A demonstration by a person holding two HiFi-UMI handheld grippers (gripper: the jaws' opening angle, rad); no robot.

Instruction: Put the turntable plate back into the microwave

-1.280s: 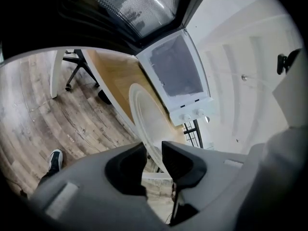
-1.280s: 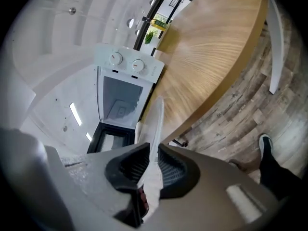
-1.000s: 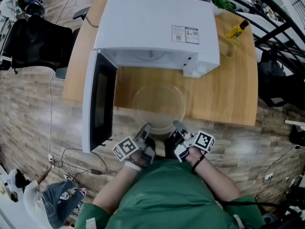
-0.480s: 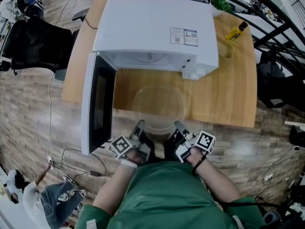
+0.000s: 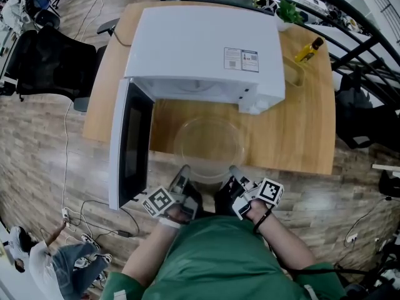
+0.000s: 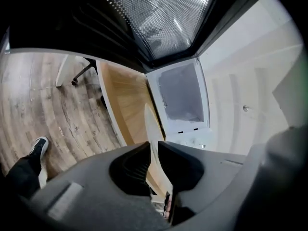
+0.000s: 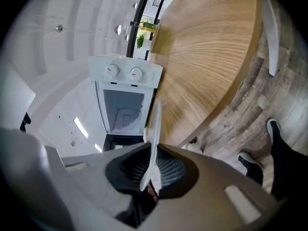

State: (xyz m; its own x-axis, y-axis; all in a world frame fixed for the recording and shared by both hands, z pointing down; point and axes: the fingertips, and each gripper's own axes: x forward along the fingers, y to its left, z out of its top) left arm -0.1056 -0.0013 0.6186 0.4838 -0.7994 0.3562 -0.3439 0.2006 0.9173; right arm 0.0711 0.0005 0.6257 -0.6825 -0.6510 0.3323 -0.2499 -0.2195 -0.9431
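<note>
In the head view, a clear round glass turntable plate [image 5: 209, 144] is seen over the light wooden table [image 5: 297, 130], just in front of the white microwave [image 5: 203, 49], whose door [image 5: 128, 144] is swung fully open towards the near left. The plate's near rim is carried out past the table's near edge and is gripped there from both sides: by the left gripper [image 5: 182, 175] at the near left and by the right gripper [image 5: 235, 172] at the near right. Whether the plate rests on the table or is raised off it cannot be told here.

In the left gripper view, the jaws are seen drawn in to a narrow gap with the plate's thin edge pinched between the pads; they have just been closing onto it. The cavity [image 6: 183, 93] is shown beyond, open and with nothing made out inside.

In the right gripper view, the jaws are likewise nearly together, clamped on the rim, which runs edge-on out of them towards the microwave. The two knobs [image 7: 124, 72] and the bare cavity are faced squarely.

The grasp is judged done with both grippers. What is left is the carry to the far side, through the opening, and the seating of the plate on the cavity floor.
</note>
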